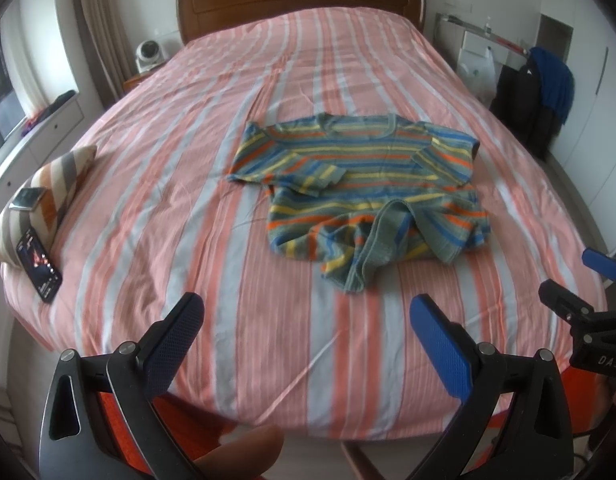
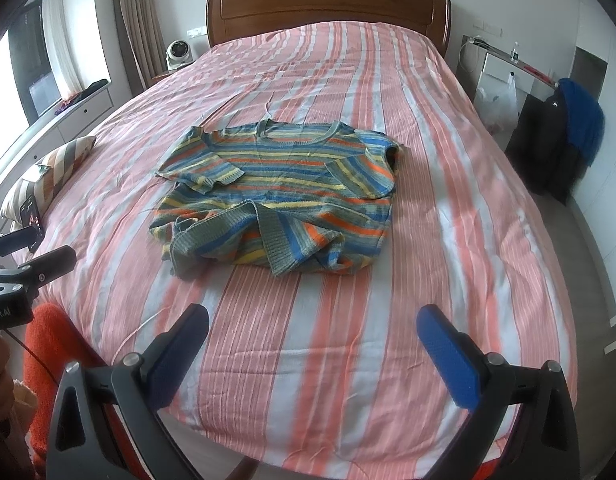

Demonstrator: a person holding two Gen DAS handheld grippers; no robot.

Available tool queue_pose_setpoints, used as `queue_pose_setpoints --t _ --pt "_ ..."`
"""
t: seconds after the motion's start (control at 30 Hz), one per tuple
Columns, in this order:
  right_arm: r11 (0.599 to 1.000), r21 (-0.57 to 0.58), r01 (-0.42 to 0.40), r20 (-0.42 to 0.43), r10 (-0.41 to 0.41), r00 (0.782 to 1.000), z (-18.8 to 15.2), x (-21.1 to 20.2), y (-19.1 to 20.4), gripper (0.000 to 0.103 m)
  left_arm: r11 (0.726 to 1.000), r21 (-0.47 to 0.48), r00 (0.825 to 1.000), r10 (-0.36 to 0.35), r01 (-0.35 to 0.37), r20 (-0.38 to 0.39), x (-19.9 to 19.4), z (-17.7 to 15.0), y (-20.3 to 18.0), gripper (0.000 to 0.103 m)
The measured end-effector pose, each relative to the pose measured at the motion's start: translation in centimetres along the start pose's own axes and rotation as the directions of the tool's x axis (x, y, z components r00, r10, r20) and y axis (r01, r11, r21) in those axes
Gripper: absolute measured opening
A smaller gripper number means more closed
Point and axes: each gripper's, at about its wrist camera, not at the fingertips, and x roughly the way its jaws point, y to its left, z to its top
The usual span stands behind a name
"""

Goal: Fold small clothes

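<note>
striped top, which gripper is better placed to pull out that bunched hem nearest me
Left, marginally. The bunched hem of the striped top lies straight ahead of the open left gripper; from the open right gripper it sits off to its left.

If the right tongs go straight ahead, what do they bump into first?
Probably the striped bedcover, then the crumpled hem of the striped top beyond. The open right tongs hold nothing; depth is unclear.

The striped sweater (image 2: 280, 196) is a ribbed, matt knit. Under it the bedspread (image 2: 447, 240) is thin, creased woven cloth. The headboard (image 2: 327, 4), at twelve o'clock, is glossy varnished wood. Gripper pads (image 1: 439, 344) look like dimpled blue rubber (arms matt black plastic).
</note>
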Motion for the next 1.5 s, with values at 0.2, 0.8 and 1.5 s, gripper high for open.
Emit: queue_pose_setpoints --t 0.2,0.8,1.5 --pt "1.000 0.002 -0.002 0.001 0.002 1.000 0.00 0.04 -0.02 0.103 1.000 0.001 1.000 0.001 -0.001 0.002 -0.03 -0.09 -0.06 0.103" --pt "1.000 0.001 0.020 0.007 -0.020 1.000 0.00 0.06 -0.14 0.103 1.000 0.000 1.000 -0.002 0.002 -0.002 0.03 -0.15 -0.15 0.103" --pt "1.000 0.009 0.014 -0.006 -0.014 1.000 -0.40 0.36 -0.13 0.103 1.000 -0.001 1.000 -0.003 0.003 -0.004 0.00 -0.18 -0.18 0.103"
